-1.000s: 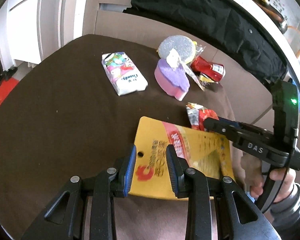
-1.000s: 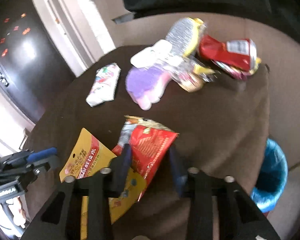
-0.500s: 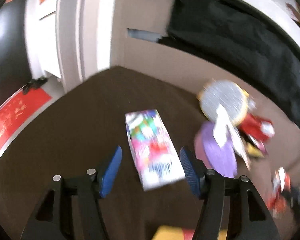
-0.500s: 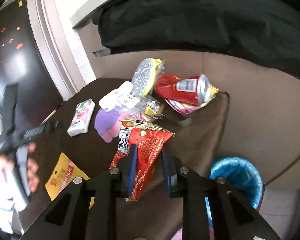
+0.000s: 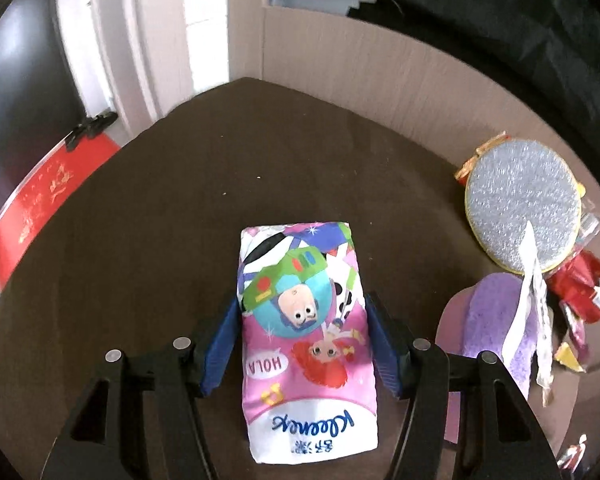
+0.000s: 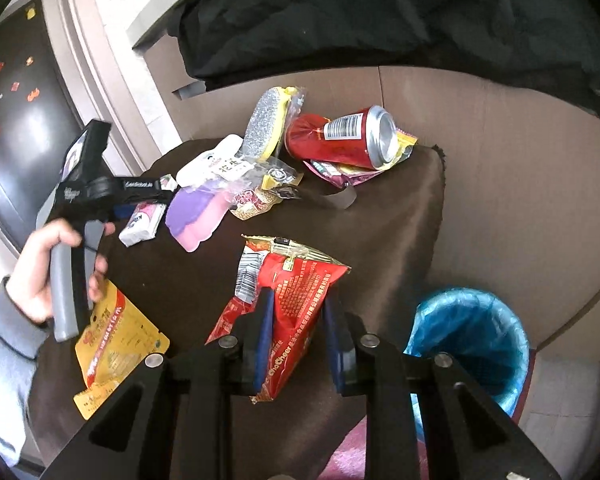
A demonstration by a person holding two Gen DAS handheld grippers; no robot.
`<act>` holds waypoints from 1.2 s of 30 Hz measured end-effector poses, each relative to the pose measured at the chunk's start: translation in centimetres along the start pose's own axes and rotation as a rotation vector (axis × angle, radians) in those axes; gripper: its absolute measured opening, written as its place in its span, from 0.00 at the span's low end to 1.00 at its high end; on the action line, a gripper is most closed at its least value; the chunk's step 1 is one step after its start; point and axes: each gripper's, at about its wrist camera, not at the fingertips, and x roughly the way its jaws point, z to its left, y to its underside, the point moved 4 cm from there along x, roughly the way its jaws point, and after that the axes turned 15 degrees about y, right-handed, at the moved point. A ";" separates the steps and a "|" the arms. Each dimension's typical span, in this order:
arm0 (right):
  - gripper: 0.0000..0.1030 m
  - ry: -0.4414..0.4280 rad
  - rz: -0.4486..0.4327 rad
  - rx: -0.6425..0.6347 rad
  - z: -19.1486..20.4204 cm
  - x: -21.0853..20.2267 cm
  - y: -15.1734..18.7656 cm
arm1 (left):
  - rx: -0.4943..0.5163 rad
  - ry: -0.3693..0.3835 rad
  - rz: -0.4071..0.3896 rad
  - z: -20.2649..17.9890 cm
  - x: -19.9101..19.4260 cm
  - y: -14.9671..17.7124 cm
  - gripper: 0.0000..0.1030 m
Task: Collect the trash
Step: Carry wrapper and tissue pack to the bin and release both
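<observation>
A cartoon-printed tissue pack lies flat on the brown table. My left gripper is open and straddles it, blue pads close beside its long sides. In the right wrist view a hand holds that gripper over the same pack. My right gripper is shut on a red snack bag, which hangs above the table's right part. A bin with a blue liner stands on the floor just right of the table.
A yellow packet lies flat near the table's front left. A purple sponge, silver scrub pad, red can and several wrappers crowd the far side. Black cloth drapes the cardboard wall behind.
My left gripper let go of the yellow packet, opened wide and moved over the tissue pack. My right gripper lifted the red snack bag and swung right, bringing the bin into view.
</observation>
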 end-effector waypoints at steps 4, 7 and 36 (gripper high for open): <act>0.21 0.010 -0.015 -0.022 -0.1 -0.6 0.2 | 0.005 0.044 -0.010 0.2 -0.7 0.3 0.48; 0.21 0.013 -0.029 -0.012 -0.9 -1.2 0.2 | 0.007 0.102 -0.073 -0.3 -3.6 1.2 0.43; 0.21 0.289 -0.084 0.192 -22.9 -4.5 4.4 | 0.312 0.610 0.141 -32.6 -0.7 19.6 0.42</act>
